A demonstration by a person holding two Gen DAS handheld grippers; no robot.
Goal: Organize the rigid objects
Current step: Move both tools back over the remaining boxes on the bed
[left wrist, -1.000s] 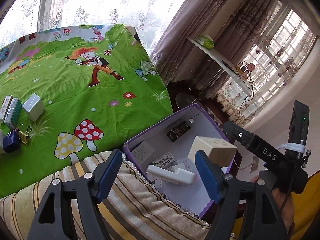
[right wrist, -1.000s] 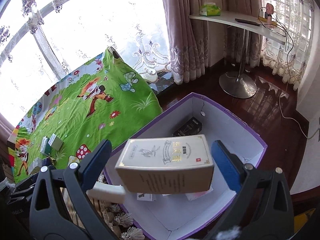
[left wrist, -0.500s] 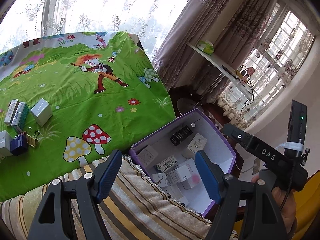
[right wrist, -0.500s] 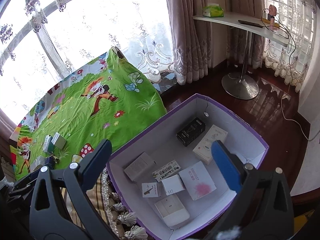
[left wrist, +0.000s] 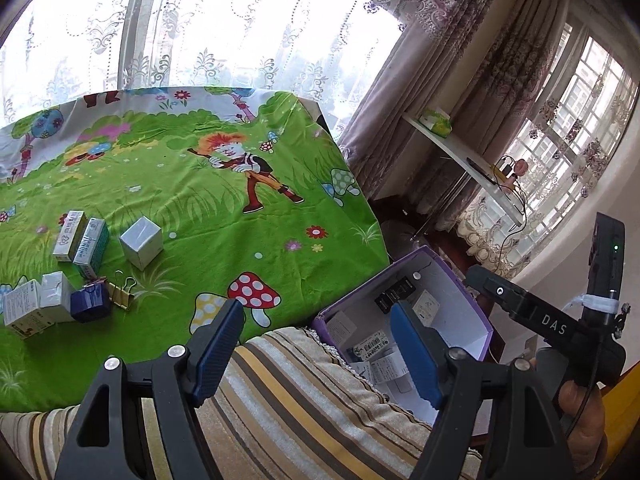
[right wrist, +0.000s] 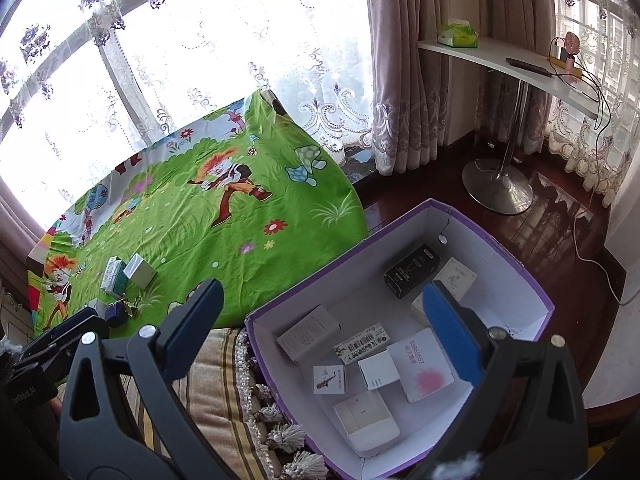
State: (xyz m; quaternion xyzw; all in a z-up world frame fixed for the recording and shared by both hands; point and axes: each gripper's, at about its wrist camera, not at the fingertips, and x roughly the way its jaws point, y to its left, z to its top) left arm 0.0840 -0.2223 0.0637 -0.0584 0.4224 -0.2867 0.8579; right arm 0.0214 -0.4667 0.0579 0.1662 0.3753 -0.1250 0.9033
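A purple box (right wrist: 480, 227) with a white inside stands on the floor beside a striped cushion. It holds several small cartons, among them a black one (right wrist: 412, 270) and a cream one (right wrist: 456, 279). My right gripper (right wrist: 320, 320) hangs open above it, nothing between its fingers. My left gripper (left wrist: 316, 340) is open too and empty, over the cushion with the purple box (left wrist: 448, 308) behind its right finger. On the green cartoon cloth (left wrist: 240, 240) lie a silver box (left wrist: 141, 242), two upright cartons (left wrist: 80, 240), a blue box (left wrist: 90, 302) and a binder clip (left wrist: 122, 290).
The striped cushion (left wrist: 300, 400) with tassels (right wrist: 288, 436) fills the near ground. A hand (left wrist: 580, 420) holds the right gripper's body at the left wrist view's right edge. A white side table (right wrist: 500, 64) on a metal foot (right wrist: 498, 184) and curtains stand beyond the box.
A second ago a cream box hung between the right fingers and a white one near the left; both now lie in the purple box. Both grippers have drawn back and up.
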